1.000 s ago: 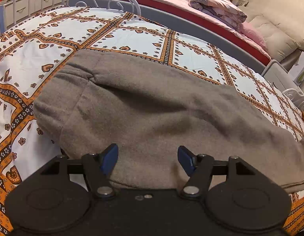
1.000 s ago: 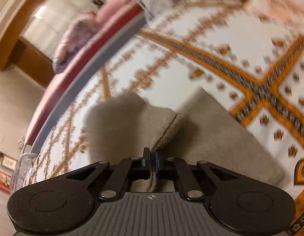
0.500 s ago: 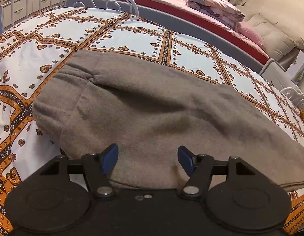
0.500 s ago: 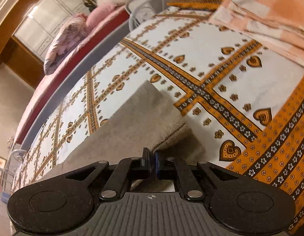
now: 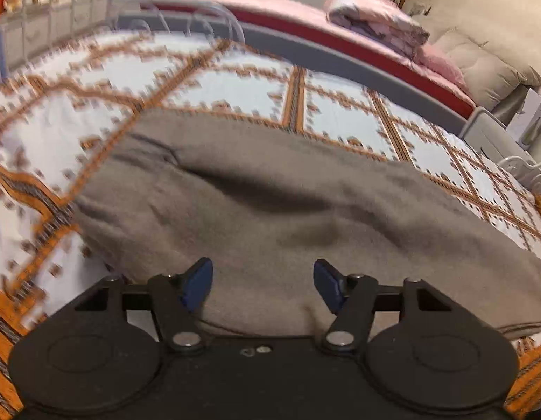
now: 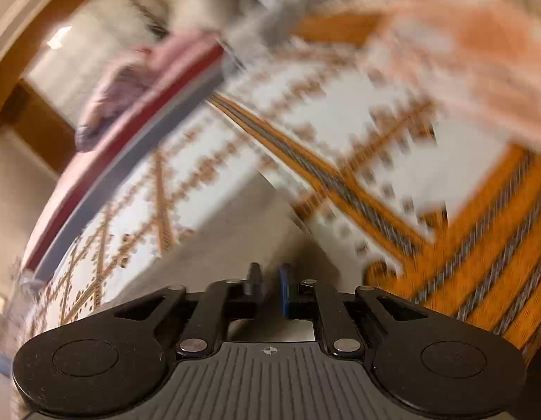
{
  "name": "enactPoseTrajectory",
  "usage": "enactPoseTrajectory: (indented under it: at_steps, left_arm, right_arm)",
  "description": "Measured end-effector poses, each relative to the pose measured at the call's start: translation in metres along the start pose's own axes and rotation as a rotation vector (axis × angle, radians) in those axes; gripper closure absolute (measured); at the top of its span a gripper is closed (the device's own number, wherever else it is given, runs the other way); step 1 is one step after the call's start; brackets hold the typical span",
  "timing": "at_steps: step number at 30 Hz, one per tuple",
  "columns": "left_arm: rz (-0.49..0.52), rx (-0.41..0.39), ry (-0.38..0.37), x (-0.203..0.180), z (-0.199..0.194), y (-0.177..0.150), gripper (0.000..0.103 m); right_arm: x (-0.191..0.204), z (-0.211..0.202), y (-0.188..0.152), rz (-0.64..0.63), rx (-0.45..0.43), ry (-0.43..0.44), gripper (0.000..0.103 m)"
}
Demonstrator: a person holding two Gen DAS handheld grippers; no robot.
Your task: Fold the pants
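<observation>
Grey fleece pants (image 5: 270,210) lie spread along the patterned bedspread (image 5: 340,119), waist end to the left, legs trailing right. The left gripper (image 5: 262,285) hovers over the near edge, jaws apart, holding nothing. The right gripper (image 6: 269,288) has just been opening; a narrow gap shows between its jaws and the leg end (image 6: 235,231) lies beyond them, seemingly let go. The legs look laid out straight; next likely comes grasping an edge to fold. No containers are visible.

The right gripper (image 6: 269,285) is opening a little, and the end of the pants (image 6: 232,241) no longer sits pinched between its pads.
</observation>
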State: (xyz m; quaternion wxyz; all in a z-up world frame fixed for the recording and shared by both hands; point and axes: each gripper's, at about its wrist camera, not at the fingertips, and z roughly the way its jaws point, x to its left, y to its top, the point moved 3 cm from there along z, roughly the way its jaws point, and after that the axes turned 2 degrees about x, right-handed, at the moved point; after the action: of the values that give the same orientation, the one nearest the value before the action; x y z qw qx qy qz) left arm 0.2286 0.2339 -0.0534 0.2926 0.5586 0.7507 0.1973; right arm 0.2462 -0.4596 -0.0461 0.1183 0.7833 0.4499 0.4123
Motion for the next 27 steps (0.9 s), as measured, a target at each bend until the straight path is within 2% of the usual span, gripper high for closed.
enactPoseTrajectory:
  at_steps: [1, 3, 4, 6, 7, 8, 10, 13, 17, 20, 24, 25, 26, 27]
  left_arm:
    - [-0.001, 0.002, 0.006, 0.002, 0.000, -0.001, 0.046]
    - [-0.002, 0.058, 0.020, 0.006, 0.008, -0.005, 0.046]
    - [0.010, 0.070, 0.022, 0.005, 0.010, -0.006, 0.046]
    - [0.044, 0.048, 0.033, 0.001, 0.005, -0.004, 0.047]
    - [0.037, 0.015, 0.035, 0.002, -0.002, -0.002, 0.048]
    - [0.021, -0.012, 0.041, 0.006, -0.008, -0.001, 0.048]
    - [-0.030, -0.081, 0.060, 0.019, -0.021, 0.005, 0.049]
    - [-0.067, -0.166, 0.094, 0.041, -0.031, 0.021, 0.050]
    - [-0.112, -0.147, 0.068, 0.064, -0.020, 0.049, 0.050]
    - [-0.088, -0.114, 0.040, 0.074, -0.004, 0.066, 0.051]
    - [-0.078, -0.066, -0.002, 0.084, 0.026, 0.078, 0.051]
    - [-0.084, -0.053, -0.021, 0.086, 0.032, 0.079, 0.051]
    - [-0.086, -0.044, -0.034, 0.088, 0.037, 0.080, 0.051]
    - [-0.088, -0.032, -0.050, 0.089, 0.042, 0.081, 0.051]
  right_arm:
    - [0.008, -0.004, -0.001, -0.044, -0.021, 0.018, 0.092]
    - [0.024, 0.001, -0.007, -0.113, 0.007, 0.068, 0.092]
    - [0.029, 0.013, -0.013, -0.155, 0.068, 0.033, 0.092]
    - [0.028, 0.048, -0.032, -0.188, 0.267, -0.086, 0.092]
    - [0.030, 0.053, -0.035, -0.188, 0.282, -0.102, 0.092]
    - [0.040, 0.048, -0.030, -0.218, 0.241, -0.090, 0.092]
    - [0.070, 0.031, -0.022, -0.273, 0.129, 0.006, 0.092]
    - [0.122, 0.030, -0.023, -0.328, 0.111, 0.173, 0.092]
    - [0.220, 0.058, -0.052, -0.492, 0.172, 0.330, 0.092]
    - [0.291, 0.094, -0.078, -0.576, 0.227, 0.447, 0.092]
    - [0.370, 0.152, -0.113, -0.719, 0.280, 0.521, 0.091]
    - [0.384, 0.168, -0.120, -0.748, 0.293, 0.521, 0.085]
    - [0.399, 0.183, -0.128, -0.771, 0.305, 0.519, 0.068]
    - [0.410, 0.196, -0.135, -0.786, 0.310, 0.517, 0.059]
